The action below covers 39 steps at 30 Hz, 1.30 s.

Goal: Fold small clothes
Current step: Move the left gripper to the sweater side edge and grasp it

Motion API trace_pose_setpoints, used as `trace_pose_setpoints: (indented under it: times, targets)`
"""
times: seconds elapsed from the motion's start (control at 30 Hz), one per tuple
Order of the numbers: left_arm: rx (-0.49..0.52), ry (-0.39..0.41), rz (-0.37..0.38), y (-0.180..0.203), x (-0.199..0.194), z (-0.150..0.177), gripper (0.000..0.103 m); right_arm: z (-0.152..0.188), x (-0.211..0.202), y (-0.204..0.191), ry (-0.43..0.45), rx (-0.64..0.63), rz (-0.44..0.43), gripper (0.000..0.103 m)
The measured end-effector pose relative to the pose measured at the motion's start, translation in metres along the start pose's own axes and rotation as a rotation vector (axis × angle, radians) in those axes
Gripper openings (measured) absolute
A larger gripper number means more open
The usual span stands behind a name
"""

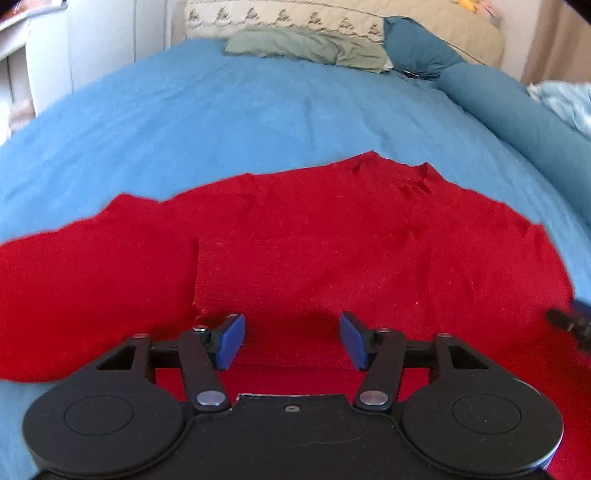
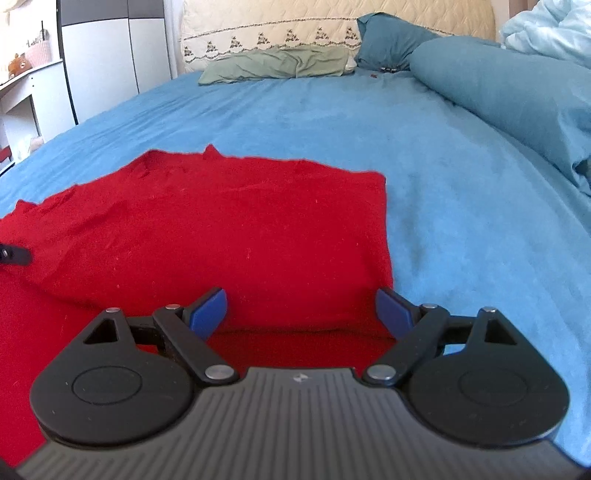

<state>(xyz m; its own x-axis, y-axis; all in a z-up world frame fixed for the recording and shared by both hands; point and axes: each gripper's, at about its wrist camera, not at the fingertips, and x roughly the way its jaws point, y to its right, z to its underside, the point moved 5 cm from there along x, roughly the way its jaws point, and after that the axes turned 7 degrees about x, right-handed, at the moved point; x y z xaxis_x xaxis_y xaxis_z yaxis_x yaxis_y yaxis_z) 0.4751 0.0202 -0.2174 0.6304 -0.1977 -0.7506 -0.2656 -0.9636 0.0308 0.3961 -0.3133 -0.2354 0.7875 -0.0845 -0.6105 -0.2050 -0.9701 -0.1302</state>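
A red garment [image 1: 332,236] lies spread flat on a blue bed sheet [image 1: 229,122]; it also shows in the right wrist view [image 2: 221,229], with its right edge straight. My left gripper [image 1: 291,339] is open and empty, low over the garment's near part, beside a folded edge at its left finger. My right gripper [image 2: 301,314] is open and empty, low over the garment's near right corner; its right finger sits at the cloth's edge. The tip of each gripper shows at the side of the other's view.
A green folded cloth [image 2: 273,64] and a cream embroidered pillow [image 2: 266,33] lie at the bed's head. A rolled teal duvet [image 2: 509,92] runs along the right side. White cabinets [image 2: 107,62] stand left of the bed.
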Motion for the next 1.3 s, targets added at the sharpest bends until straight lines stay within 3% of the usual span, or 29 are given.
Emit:
trace_pose_setpoints:
  times: [0.13,0.37,0.5,0.6,0.8,0.83,0.93,1.3]
  targets:
    - [0.011,-0.002,-0.006,0.002,0.002,0.001,0.071,-0.024,0.003,-0.013,0.068,-0.003,-0.045,0.103]
    - [0.011,0.003,-0.006,0.005,0.003,0.002,0.071,-0.053,0.079,-0.004,-0.027,0.100,0.047,0.103]
    - [0.007,0.012,-0.001,0.004,0.002,0.001,0.071,-0.056,0.079,-0.003,-0.014,0.098,0.056,0.103]
    - [-0.016,0.034,-0.006,0.001,-0.010,-0.003,0.071,-0.062,0.060,-0.015,0.008,0.045,0.036,0.103]
    - [-0.037,0.109,-0.042,-0.017,-0.071,-0.014,0.072,-0.083,-0.025,-0.045,0.097,0.058,-0.079,0.103]
    - [-0.053,0.121,-0.049,-0.024,-0.084,-0.015,0.076,-0.085,-0.037,-0.052,0.104,0.045,-0.085,0.103]
    - [-0.103,0.158,-0.084,-0.047,-0.120,-0.013,0.103,-0.089,-0.073,-0.079,0.130,0.007,-0.104,0.103]
    - [-0.299,0.192,-0.267,-0.173,-0.193,0.038,0.103,-0.052,-0.107,-0.175,0.018,-0.025,-0.245,0.103]
